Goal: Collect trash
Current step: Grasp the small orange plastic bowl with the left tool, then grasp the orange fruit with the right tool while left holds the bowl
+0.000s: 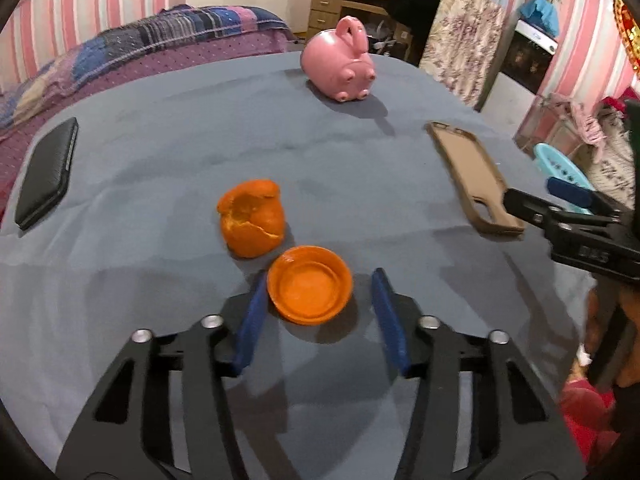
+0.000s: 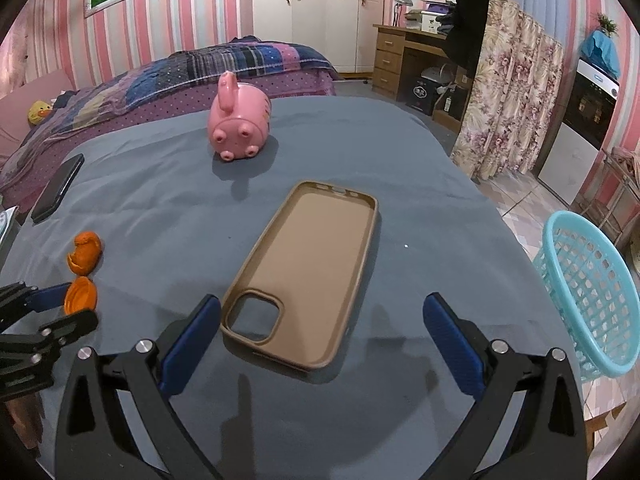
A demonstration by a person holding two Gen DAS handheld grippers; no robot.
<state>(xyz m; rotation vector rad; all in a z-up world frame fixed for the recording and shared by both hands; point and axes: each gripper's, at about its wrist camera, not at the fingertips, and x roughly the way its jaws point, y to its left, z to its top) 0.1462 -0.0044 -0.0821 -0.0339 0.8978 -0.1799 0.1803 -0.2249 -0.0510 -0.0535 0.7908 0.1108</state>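
An orange bottle cap (image 1: 310,295) is framed between the spread fingers of the left claw (image 1: 316,316), orange peel (image 1: 252,224) just beyond. The right claw (image 2: 320,336) is held apart before a phone case (image 2: 308,264).

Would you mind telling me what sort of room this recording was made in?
Most likely a home bedroom: a bed with a patchwork quilt stands behind the cloth-covered table, with a white wardrobe and a wooden desk against pink striped walls.

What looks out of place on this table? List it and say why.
The pink piggy bank lies tipped on its side, feet facing the cameras. Torn orange peel sits on the blue cloth beside an orange cap, which lies between the open left gripper's fingers.
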